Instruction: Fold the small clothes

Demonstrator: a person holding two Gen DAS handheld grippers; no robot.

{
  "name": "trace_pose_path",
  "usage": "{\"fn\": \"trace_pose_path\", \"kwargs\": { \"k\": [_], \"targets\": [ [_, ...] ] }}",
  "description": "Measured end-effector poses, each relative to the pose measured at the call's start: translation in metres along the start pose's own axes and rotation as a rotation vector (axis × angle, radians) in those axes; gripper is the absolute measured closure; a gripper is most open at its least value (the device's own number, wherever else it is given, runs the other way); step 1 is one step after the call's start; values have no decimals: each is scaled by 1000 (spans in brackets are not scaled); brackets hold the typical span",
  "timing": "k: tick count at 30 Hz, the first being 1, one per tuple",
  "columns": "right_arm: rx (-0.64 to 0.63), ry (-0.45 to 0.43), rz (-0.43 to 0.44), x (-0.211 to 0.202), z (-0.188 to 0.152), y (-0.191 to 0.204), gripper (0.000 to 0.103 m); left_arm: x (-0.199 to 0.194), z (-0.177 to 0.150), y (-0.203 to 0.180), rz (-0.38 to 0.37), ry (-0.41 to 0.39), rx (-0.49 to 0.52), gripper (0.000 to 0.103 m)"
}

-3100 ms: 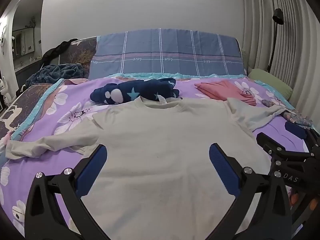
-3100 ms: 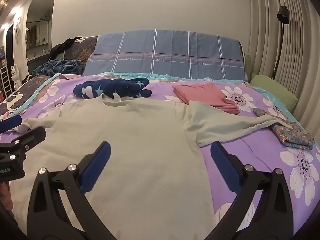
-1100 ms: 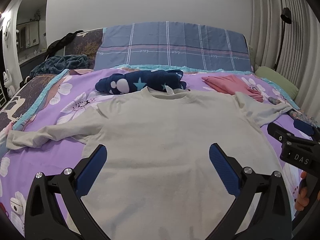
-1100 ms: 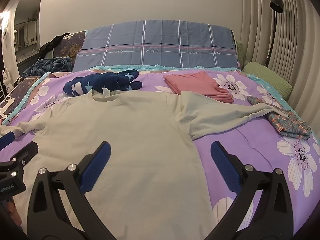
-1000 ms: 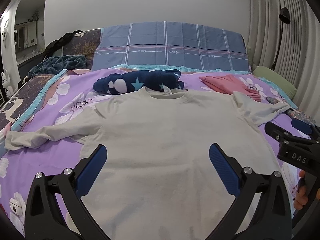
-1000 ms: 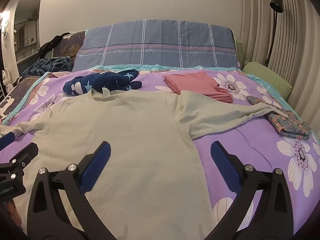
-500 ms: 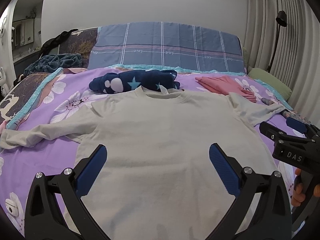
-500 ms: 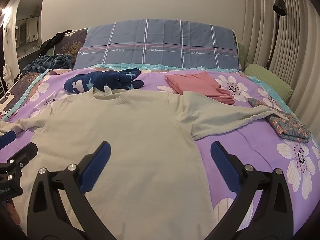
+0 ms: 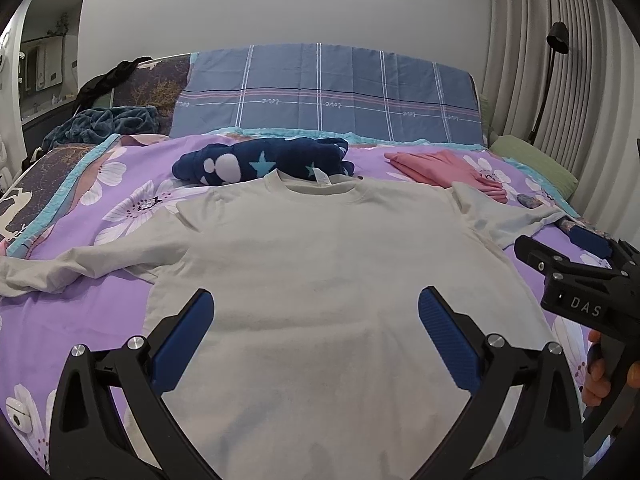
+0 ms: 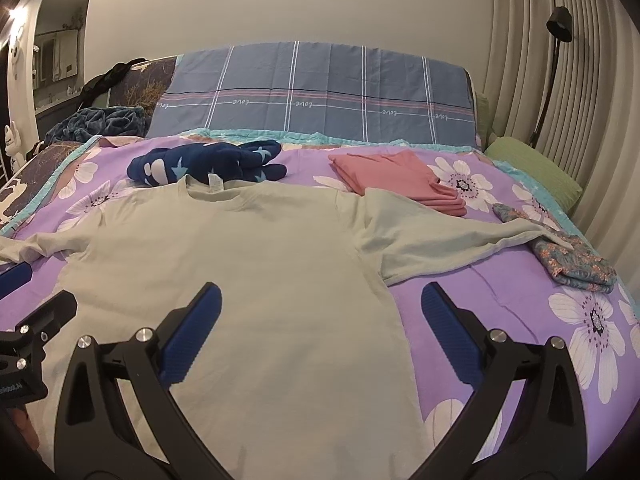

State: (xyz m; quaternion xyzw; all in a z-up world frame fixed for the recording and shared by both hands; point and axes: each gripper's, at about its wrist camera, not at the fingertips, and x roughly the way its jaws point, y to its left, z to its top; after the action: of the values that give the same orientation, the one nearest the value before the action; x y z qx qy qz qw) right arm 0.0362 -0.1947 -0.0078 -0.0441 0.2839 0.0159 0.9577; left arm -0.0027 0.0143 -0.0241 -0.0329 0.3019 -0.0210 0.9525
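A pale grey long-sleeved shirt point(image 9: 320, 280) point(image 10: 240, 280) lies spread flat, collar at the far end, on the purple flowered bedspread point(image 9: 80, 320) point(image 10: 500, 300). Its left sleeve point(image 9: 80, 260) is bunched and its right sleeve point(image 10: 448, 240) stretches out to the side. My left gripper point(image 9: 316, 320) hovers open over the shirt's lower middle, holding nothing. Over the shirt's lower right edge my right gripper point(image 10: 320, 316) stands open and empty as well. In the left wrist view the right gripper's body point(image 9: 580, 292) shows at the right, held by a hand point(image 9: 596, 376).
A navy star-patterned garment point(image 9: 264, 160) point(image 10: 204, 164) lies just beyond the collar. Folded pink clothes point(image 9: 444, 168) point(image 10: 396, 176) and a folded floral piece point(image 10: 576, 264) sit to the right. Blue plaid pillow point(image 9: 328, 96), green pillow point(image 10: 536, 172), curtain and lamp point(image 10: 560, 24) border the bed.
Both grippers have drifted slightly, so the views shifted a little. The shirt lies as before and both grippers stay open.
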Motion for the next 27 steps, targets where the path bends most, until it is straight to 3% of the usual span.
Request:
{"fn": "trace_pose_path", "kwargs": {
  "k": [22, 27],
  "targets": [
    [-3, 20, 2, 4, 1, 5, 2, -2, -4, 9, -14, -8, -15, 2],
    [-22, 58, 16, 16, 0, 10, 2, -2, -6, 35, -12, 6, -75, 13]
  ]
}}
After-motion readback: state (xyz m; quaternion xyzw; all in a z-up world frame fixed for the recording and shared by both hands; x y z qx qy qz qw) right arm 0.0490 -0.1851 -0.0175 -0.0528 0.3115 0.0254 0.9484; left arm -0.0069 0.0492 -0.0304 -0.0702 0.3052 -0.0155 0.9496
